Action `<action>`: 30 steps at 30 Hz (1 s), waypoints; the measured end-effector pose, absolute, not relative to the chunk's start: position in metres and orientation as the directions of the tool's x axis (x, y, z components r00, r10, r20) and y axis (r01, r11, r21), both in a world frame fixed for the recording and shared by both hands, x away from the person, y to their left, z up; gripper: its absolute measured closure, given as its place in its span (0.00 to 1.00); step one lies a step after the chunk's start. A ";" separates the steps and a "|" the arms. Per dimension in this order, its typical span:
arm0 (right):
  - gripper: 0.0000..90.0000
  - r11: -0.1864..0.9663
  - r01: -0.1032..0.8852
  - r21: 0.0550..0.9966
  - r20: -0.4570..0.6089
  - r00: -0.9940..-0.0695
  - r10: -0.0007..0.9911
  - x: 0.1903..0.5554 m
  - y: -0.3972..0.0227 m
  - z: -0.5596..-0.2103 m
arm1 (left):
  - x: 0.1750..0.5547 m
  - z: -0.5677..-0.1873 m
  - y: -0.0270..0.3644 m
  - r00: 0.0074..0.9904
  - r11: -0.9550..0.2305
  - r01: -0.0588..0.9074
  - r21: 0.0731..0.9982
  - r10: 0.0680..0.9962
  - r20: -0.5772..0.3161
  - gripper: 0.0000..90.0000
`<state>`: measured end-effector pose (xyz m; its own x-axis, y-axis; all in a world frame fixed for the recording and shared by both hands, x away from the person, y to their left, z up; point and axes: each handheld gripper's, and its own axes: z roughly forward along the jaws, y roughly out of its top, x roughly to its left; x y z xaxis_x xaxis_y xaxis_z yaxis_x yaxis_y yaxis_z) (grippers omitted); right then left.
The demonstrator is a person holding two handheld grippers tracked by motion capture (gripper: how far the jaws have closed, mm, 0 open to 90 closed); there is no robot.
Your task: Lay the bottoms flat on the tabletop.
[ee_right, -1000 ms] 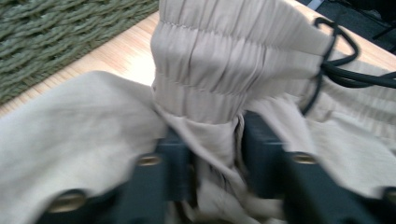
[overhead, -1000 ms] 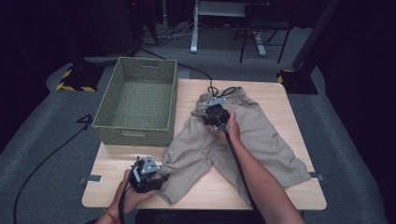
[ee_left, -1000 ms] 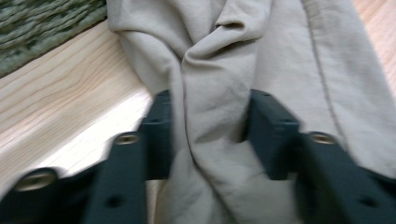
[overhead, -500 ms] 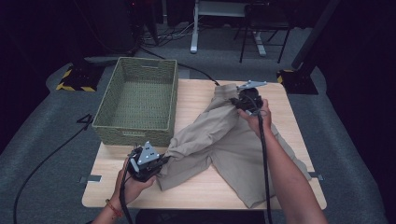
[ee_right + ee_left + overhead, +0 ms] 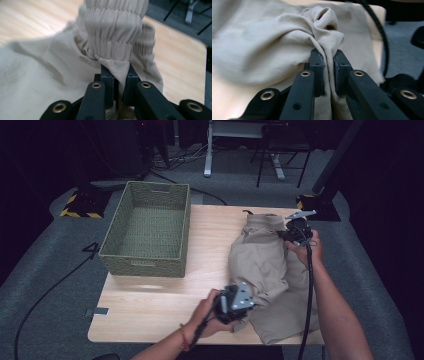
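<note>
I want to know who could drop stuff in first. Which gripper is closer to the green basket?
Left. The left gripper grips the shorts just right of the basket's near corner; the right gripper is farther right.

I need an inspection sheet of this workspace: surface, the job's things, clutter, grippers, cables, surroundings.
Surface: wooden table, left front bare.
Job's things: beige shorts folded over on the table's right half, elastic waistband at the far end.
Clutter: green woven basket at far left, nothing seen inside.
Grippers: left gripper shut on the fabric at the near edge; right gripper shut on the fabric just under the waistband.
Cables: black cable along the right forearm.
Surroundings: grey carpet, dark room.
</note>
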<state>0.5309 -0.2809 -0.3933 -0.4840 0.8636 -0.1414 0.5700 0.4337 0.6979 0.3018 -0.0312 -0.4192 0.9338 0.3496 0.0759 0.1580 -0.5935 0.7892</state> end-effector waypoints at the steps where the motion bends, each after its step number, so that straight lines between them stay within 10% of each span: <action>1: 0.92 0.435 0.580 0.689 -0.142 -0.480 0.866 0.531 -0.286 -0.400 | 0.302 -0.429 -0.049 0.939 -0.616 0.152 0.773 0.334 0.081 0.89; 16: 0.92 0.445 0.680 0.583 -0.113 -0.474 0.873 0.531 -0.325 -0.460 | 0.317 -0.485 -0.119 0.954 -0.782 0.168 0.600 0.281 0.100 0.88; 30: 0.92 0.457 0.646 0.611 -0.008 -0.572 0.820 0.502 -0.301 -0.480 | 0.320 -0.477 0.034 0.909 -0.795 0.325 0.512 0.413 0.064 0.91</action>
